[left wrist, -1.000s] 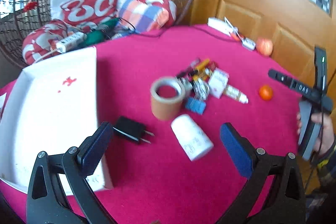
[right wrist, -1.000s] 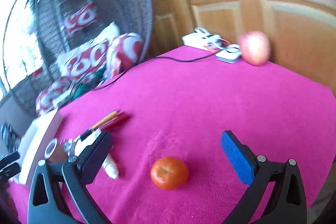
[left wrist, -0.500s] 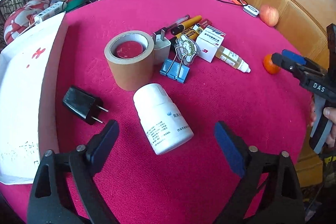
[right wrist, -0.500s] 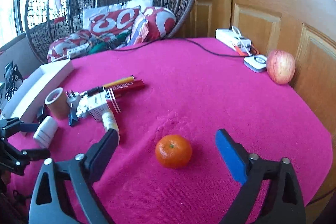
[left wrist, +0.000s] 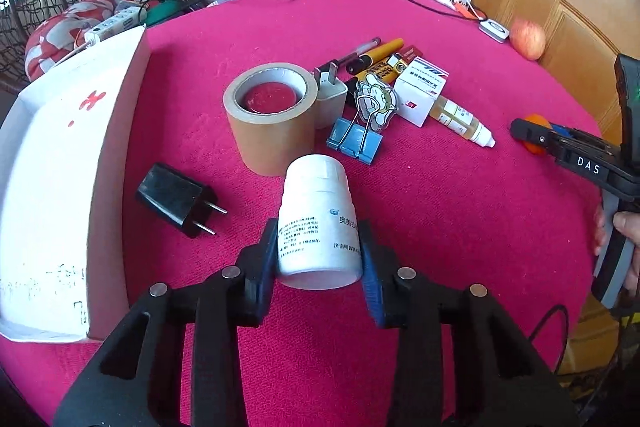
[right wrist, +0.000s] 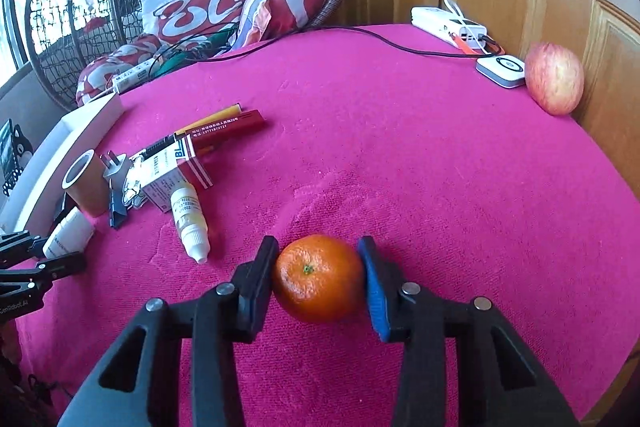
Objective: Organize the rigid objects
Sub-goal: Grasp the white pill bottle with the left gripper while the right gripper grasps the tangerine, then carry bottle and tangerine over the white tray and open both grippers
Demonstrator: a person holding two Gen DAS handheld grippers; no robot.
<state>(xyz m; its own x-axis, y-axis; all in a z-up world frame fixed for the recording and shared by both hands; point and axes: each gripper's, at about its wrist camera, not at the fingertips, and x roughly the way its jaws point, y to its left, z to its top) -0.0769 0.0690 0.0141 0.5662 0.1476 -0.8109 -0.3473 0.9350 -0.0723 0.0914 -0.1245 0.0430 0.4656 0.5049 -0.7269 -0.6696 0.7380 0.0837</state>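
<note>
Sorting barely begun: left gripper (left wrist: 320, 259) has just closed on bottle (left wrist: 318, 223), right gripper (right wrist: 318, 277) on orange (right wrist: 318, 277); box (left wrist: 52, 155) empty, clutter remains on desk (left wrist: 440, 247).

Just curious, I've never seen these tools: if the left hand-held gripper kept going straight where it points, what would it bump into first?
The left hand-held gripper, already clamped on the white bottle, would probably push the bottle's cap into the tape roll just ahead, though depth is hard to judge.

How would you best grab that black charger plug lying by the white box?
I would grip the black charger across its two flat long sides, coming down from above. It lies flat on the cloth, its prongs pointing toward the white bottle, so stay off that end.
</note>
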